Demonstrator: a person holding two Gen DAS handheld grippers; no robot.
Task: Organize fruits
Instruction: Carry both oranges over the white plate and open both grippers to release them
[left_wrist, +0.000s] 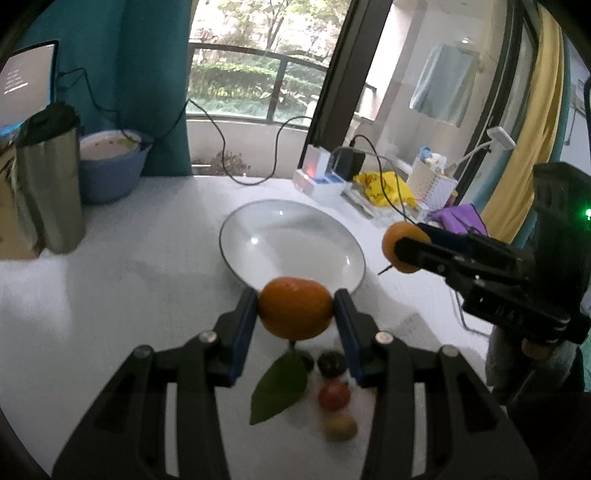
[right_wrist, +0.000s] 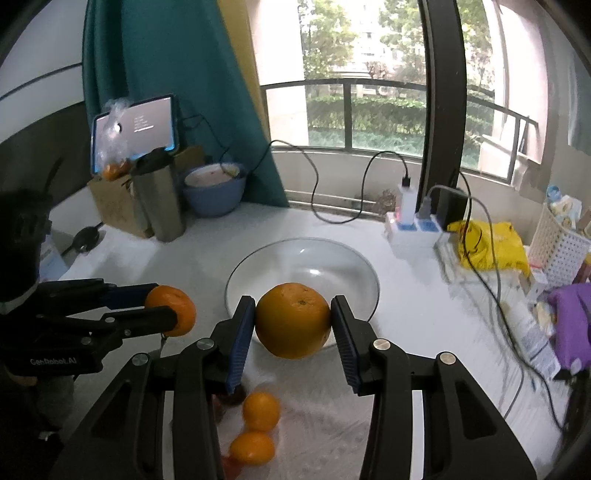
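Note:
My left gripper (left_wrist: 296, 308) is shut on a small orange (left_wrist: 295, 308) with a green leaf (left_wrist: 279, 386) hanging below it, held above the table near the front rim of the white plate (left_wrist: 258, 221). My right gripper (right_wrist: 293, 319) is shut on a bigger orange (right_wrist: 292, 320), held just in front of the plate (right_wrist: 332, 254). Each gripper shows in the other's view: the right one (left_wrist: 404, 247) at the right, the left one (right_wrist: 171, 310) at the left. Small dark, red and yellow fruits (left_wrist: 334, 395) and two small oranges (right_wrist: 258, 428) lie on the table below.
A steel tumbler (left_wrist: 48, 184), a blue bowl (left_wrist: 110, 170) and a cardboard box (right_wrist: 114, 206) stand at the back left. A power strip with cables (right_wrist: 410, 225), a yellow bag (right_wrist: 491, 247), a white basket (right_wrist: 561, 251) and a purple cloth (right_wrist: 570, 325) crowd the right side.

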